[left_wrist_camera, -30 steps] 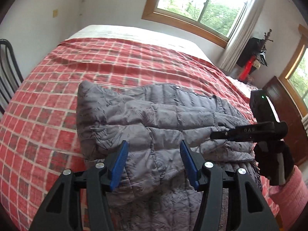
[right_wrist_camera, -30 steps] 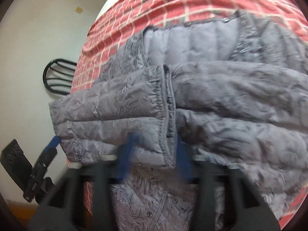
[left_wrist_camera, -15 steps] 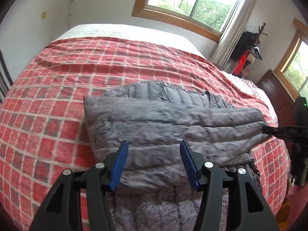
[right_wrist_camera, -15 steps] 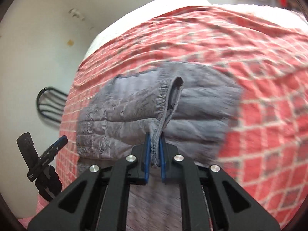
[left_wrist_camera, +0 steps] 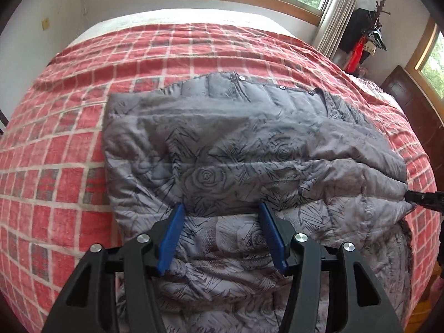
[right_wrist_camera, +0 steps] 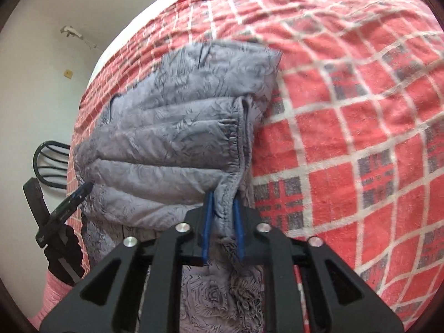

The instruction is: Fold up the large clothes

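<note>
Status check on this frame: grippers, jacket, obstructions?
Left gripper open over grey jacket. Right gripper opening, sleeve cuff between its jaws. Nothing in the way.

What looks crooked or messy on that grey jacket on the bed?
The grey jacket lies rumpled on the red checked bedspread, its folds uneven. The right gripper, its jaws opening, has the sleeve cuff bunched between them. Nothing looks torn or spilled.
</note>
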Available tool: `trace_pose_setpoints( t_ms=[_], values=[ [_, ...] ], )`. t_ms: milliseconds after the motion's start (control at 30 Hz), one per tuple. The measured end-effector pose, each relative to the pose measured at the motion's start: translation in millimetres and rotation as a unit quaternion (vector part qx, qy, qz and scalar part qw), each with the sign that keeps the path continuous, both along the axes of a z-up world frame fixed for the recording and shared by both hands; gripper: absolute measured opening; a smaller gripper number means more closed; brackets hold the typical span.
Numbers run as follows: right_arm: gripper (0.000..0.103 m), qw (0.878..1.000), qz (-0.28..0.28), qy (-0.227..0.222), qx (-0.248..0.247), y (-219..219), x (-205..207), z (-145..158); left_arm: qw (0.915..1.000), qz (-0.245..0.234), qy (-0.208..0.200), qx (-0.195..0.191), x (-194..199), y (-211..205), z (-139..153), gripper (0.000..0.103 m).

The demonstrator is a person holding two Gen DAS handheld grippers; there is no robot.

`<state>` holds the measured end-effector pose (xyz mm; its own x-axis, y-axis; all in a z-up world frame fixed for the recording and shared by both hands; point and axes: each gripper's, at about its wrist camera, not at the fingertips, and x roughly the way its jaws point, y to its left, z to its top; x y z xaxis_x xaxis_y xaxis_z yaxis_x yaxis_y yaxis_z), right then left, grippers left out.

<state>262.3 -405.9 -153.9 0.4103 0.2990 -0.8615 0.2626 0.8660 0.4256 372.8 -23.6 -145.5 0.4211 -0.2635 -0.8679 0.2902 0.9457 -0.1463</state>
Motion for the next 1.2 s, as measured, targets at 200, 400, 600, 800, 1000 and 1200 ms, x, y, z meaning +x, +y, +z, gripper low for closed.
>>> trace_pose_setpoints(
  t_ms=[200,400,600,800,1000,1200],
  values=[
    [0.021,0.998,0.026,-0.046,-0.015,17.6,19.6,36.4,0.999,-0.01,-0.026,-0.035,7.1,-16.9,36.9,0.056],
    [0.021,0.997,0.069,-0.017,-0.004,63.8,71.8,10.6,0.9991,-0.035,-0.007,-0.021,25.7,-66.6,23.8,0.056],
    [0.015,0.998,0.05,0.011,0.029,58.3,97.4,-27.5,0.9995,-0.022,0.023,-0.007,48.3,-69.8,-10.4,0.057],
    [0.021,0.998,0.049,-0.007,0.039,52.3,78.3,-8.1,0.9996,-0.015,0.02,-0.008,37.2,-61.8,4.4,0.055],
    [0.021,0.997,0.065,-0.029,0.028,63.2,51.1,4.1,0.9992,-0.038,0.01,-0.005,-0.1,-59.1,14.4,0.055],
    [0.017,0.998,0.06,0.002,0.005,71.8,53.8,-35.9,0.9982,-0.047,0.013,0.035,-0.5,-67.4,-16.6,0.058]
  ],
)
